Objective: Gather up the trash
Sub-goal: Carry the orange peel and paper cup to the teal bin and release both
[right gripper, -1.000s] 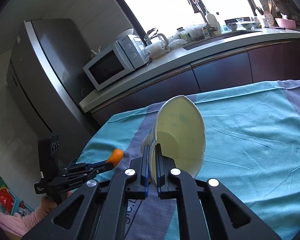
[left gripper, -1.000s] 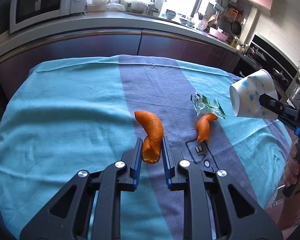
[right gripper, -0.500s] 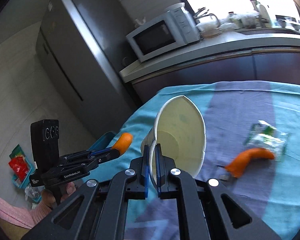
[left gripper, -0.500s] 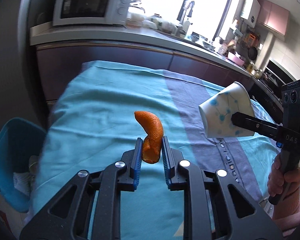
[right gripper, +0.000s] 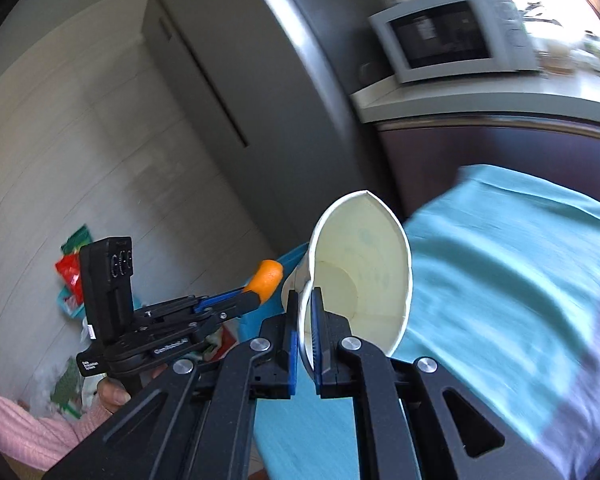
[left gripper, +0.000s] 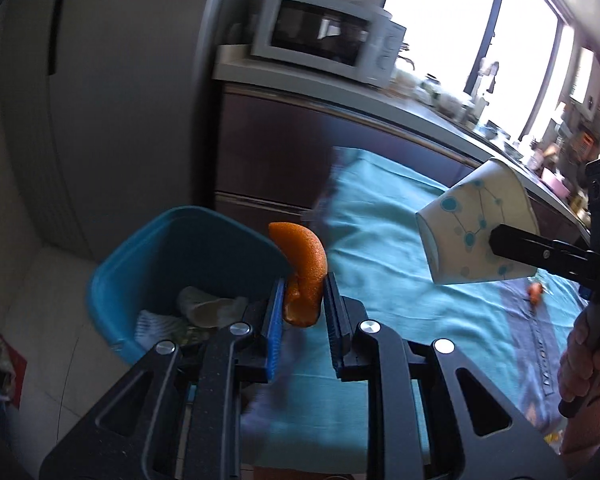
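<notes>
My left gripper is shut on a curved orange peel and holds it in the air at the rim of a blue trash bin that stands on the floor beside the table. The bin holds crumpled paper and wrappers. My right gripper is shut on the wall of a squashed white paper cup with blue dots, held above the table's left end. The cup also shows in the left wrist view. The left gripper with the peel shows left of the cup in the right wrist view.
The table carries a teal and purple cloth. A second orange peel lies far right on it. A fridge and a counter with a microwave stand behind. Colourful wrappers lie on the floor.
Both grippers have swung left off the table, carrying the peel and the cup. The blue bin now lies just beyond the left gripper.
</notes>
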Demonstrator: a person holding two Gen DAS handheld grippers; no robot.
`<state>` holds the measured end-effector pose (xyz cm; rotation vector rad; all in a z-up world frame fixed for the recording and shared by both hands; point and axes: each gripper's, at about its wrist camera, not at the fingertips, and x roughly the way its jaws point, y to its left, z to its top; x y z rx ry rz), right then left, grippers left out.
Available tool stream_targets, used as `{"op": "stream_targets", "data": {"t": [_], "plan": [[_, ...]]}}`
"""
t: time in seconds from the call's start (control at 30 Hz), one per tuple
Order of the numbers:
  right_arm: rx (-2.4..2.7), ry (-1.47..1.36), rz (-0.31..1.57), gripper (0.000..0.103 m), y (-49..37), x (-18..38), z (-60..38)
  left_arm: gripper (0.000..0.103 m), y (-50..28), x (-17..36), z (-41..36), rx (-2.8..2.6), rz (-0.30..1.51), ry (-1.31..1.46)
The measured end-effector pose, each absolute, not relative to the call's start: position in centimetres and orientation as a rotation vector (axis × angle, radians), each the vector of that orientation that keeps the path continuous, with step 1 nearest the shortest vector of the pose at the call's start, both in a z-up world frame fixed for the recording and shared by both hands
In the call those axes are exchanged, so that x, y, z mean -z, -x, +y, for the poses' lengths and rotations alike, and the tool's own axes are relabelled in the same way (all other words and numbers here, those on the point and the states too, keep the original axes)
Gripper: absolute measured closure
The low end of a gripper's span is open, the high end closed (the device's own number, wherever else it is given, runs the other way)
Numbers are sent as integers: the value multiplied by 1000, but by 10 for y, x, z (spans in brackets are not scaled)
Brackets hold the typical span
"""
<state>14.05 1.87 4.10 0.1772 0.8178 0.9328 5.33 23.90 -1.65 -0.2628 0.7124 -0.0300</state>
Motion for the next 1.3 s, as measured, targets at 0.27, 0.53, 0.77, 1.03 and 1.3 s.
{"op": "stream_targets", "data": {"t": [0.27, 0.53, 0.77, 1.03, 1.3], "plan": [[-981, -104, 898, 98, -159, -27, 85, 91, -56, 45, 293, -85, 753, 335], [-988, -18, 996, 98, -169, -1, 137, 91, -64, 71, 308, -118, 787, 389], [-971, 55, 1067, 94, -175, 21, 168, 91, -59, 77, 309, -129, 778, 409], [-935, 29, 1064, 80, -176, 23, 160, 84, -59, 74, 308, -130, 770, 412], [-917, -47, 963, 66, -160, -6, 90, 61, -61, 57, 279, -45, 733, 374]]}}
